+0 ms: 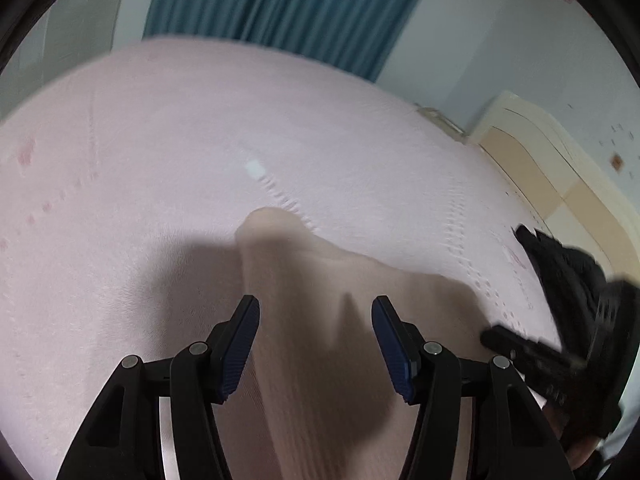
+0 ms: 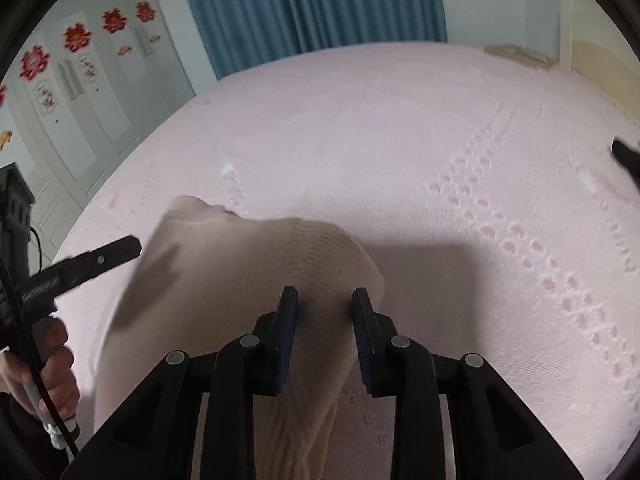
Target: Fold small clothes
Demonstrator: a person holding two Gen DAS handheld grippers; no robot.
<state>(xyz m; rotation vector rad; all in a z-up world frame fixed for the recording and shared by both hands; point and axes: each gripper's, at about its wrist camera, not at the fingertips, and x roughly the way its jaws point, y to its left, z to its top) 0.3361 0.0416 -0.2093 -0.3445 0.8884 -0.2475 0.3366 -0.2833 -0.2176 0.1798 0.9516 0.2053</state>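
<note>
A beige knitted garment (image 1: 296,264) lies on the pink bed sheet (image 1: 160,160), its far edge bunched into a soft ridge. My left gripper (image 1: 316,308) hovers over the garment's near part, jaws wide apart, pads off the cloth. In the right wrist view the same garment (image 2: 240,264) spreads left of centre. My right gripper (image 2: 325,300) sits over its right edge, jaws a little apart with cloth showing in the gap, not pinched. The left gripper's finger (image 2: 120,250) reaches in from the left, held by a hand (image 2: 52,360).
The pink sheet (image 2: 400,140) with a paw-print pattern stretches far and right. A blue curtain (image 2: 312,4) hangs behind the bed, white wardrobe doors (image 2: 80,92) with red decorations stand left, and a cream headboard (image 1: 532,168) stands right. A dark object (image 2: 624,156) pokes in at the right edge.
</note>
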